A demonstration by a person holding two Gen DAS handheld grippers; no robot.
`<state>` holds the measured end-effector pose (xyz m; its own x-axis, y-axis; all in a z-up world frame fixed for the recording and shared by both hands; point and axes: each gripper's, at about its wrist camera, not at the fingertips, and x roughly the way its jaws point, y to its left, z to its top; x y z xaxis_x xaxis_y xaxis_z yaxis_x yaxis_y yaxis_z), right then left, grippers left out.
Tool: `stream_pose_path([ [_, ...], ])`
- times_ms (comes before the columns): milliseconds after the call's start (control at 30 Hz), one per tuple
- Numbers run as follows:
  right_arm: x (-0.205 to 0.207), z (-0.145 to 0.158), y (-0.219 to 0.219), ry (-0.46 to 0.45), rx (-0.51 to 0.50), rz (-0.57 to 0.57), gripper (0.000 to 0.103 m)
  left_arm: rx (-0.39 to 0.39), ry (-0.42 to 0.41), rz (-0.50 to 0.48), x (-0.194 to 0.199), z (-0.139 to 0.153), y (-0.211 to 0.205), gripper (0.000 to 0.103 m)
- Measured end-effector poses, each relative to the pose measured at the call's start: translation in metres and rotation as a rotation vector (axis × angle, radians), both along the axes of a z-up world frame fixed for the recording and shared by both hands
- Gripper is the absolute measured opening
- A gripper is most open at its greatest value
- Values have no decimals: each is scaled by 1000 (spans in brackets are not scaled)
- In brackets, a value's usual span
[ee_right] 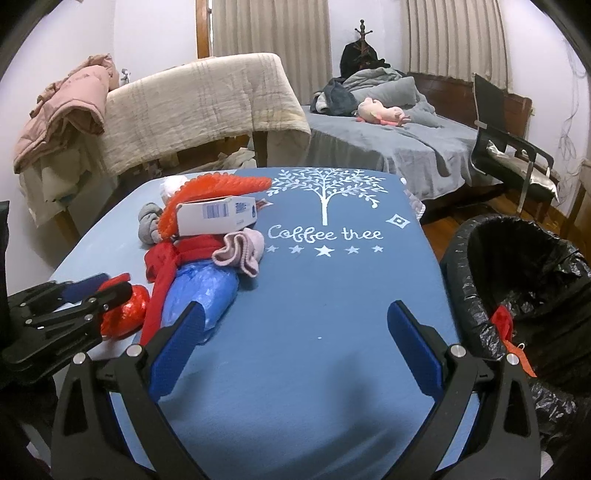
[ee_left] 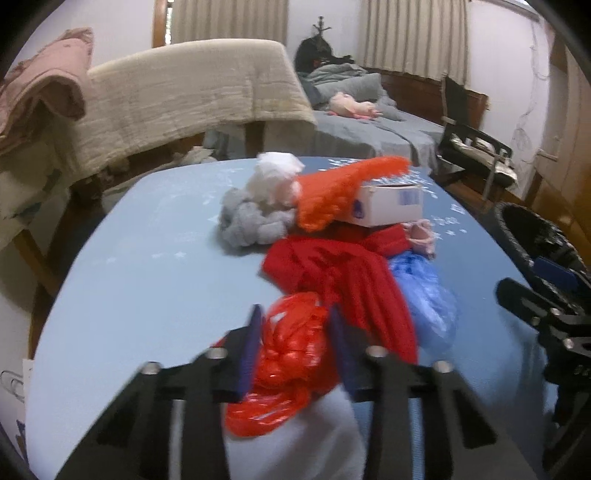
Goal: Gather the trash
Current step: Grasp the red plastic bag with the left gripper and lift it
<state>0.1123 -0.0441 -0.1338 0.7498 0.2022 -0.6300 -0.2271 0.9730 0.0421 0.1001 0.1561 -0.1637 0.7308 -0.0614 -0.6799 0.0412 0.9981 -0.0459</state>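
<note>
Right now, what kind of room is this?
Most likely a lived-in bedroom: a bed with grey bedding and a pink plush toy, curtains behind, and a coat stand.

Blue table (ee_right: 332, 295) carries cloths (ee_right: 166, 266) and bags (ee_right: 207, 288).

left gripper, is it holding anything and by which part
The left gripper grips the crumpled red plastic bag on the table, its fingers pinching the top bunch from both sides. The right gripper holds nothing.

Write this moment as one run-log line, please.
left gripper: shut on red plastic bag | right gripper: open, empty | bin: beside table
</note>
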Motion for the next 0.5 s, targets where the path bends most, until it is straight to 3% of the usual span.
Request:
stream_pose_path([
  [167, -2, 0, 6, 4, 2, 19, 96, -22, -14, -4, 0, 2, 2, 21],
  [433, -2, 2, 13, 6, 15, 35, 96, -76, -58, 96, -6, 16, 27, 13],
  [467, -1, 2, 16, 7, 16, 38, 96, -80, -66, 104, -6, 19, 31, 5],
  [500, 0, 2, 18, 9, 18, 40, 96, -84, -73, 107, -6, 20, 33, 5],
])
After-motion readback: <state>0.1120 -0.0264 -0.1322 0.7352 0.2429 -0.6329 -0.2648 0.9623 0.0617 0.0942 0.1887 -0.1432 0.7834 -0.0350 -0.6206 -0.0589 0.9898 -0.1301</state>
